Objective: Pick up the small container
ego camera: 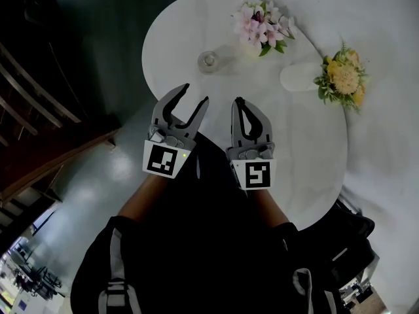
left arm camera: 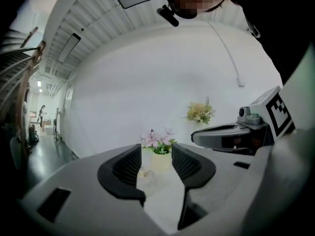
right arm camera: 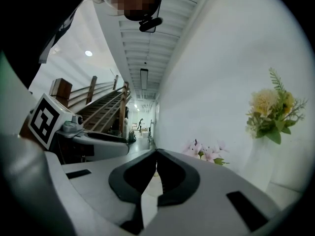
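The small container is a clear glass jar on the round white table, a little beyond both grippers. My left gripper hangs over the table's near edge, open and holding nothing, its tips aimed towards the jar. In the left gripper view the small container shows low between the open jaws of the left gripper, partly behind the left jaw and apart from both pads. My right gripper is beside it, shut with nothing in it. In its own view the right gripper has its tips touching.
A pot of pink flowers stands behind the jar, and yellow flowers in a white vase stand at the right. A dark floor and a wooden staircase lie to the left of the table. A white wall rises behind it.
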`<state>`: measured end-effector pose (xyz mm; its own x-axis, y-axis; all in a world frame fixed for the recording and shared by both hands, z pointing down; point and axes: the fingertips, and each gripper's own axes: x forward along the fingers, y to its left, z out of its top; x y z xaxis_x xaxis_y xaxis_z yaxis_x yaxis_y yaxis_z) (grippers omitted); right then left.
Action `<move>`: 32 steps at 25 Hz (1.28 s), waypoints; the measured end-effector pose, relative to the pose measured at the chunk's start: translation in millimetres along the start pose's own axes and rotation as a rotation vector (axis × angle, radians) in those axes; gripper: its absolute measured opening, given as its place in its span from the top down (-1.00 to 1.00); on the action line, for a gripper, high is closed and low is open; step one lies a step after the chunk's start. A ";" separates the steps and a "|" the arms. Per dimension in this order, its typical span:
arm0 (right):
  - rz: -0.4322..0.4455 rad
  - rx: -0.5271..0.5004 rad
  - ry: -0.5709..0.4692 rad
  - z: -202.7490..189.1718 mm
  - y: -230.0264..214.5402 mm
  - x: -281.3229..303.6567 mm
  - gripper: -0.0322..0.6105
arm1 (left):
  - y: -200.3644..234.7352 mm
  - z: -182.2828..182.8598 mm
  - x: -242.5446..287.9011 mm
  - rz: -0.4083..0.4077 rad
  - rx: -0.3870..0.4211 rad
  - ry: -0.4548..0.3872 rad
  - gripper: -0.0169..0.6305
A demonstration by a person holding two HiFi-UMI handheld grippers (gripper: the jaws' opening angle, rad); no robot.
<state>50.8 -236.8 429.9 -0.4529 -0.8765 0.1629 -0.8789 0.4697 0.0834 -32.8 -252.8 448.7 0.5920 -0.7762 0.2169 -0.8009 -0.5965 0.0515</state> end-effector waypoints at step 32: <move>0.036 0.028 0.077 -72.6 -14.0 67.3 0.83 | 36.0 -103.6 119.9 -0.127 0.094 0.102 -0.03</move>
<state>43.5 -294.8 511.2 -0.4724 -0.8478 0.2410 -0.8666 0.4966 0.0484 0.1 -346.2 577.6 0.6721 -0.6712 0.3125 -0.7053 -0.7089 -0.0056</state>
